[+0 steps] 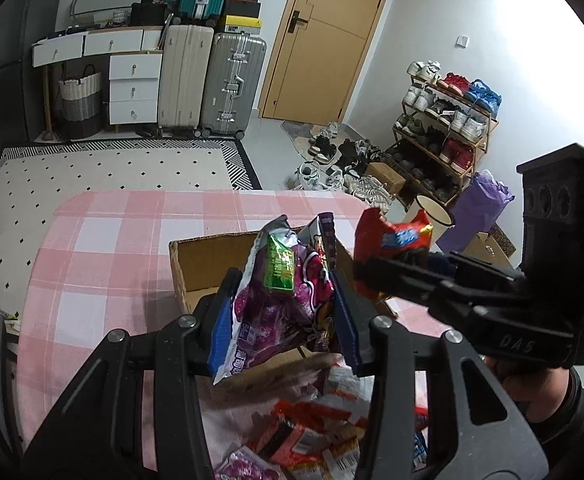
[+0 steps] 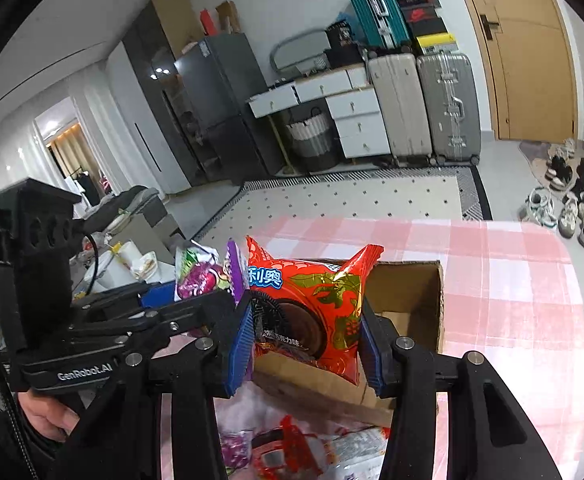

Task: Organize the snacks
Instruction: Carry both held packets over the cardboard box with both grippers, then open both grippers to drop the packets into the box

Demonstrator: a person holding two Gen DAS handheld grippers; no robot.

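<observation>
Evidently mid-transfer, a purple snack packet (image 1: 280,300) was clamped in the left hand-held gripper (image 1: 282,308) and a red biscuit packet (image 2: 307,312) in the right hand-held gripper (image 2: 303,344) — both held just over the open cardboard box (image 1: 200,264) on the table (image 1: 92,248), where lowering and release would be called for next.

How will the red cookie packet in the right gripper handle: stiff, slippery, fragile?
The red cookie packet looks puffed and glossy, so probably light and somewhat slippery between the right gripper pads. Its crinkled film bulges rather than folds, so likely semi-stiff. The cookie pictured suggests crushable contents.

Home living room: suitcases (image 1: 212,84), shoe rack (image 1: 443,132), fridge (image 2: 220,108), patterned rug (image 1: 104,180).
</observation>
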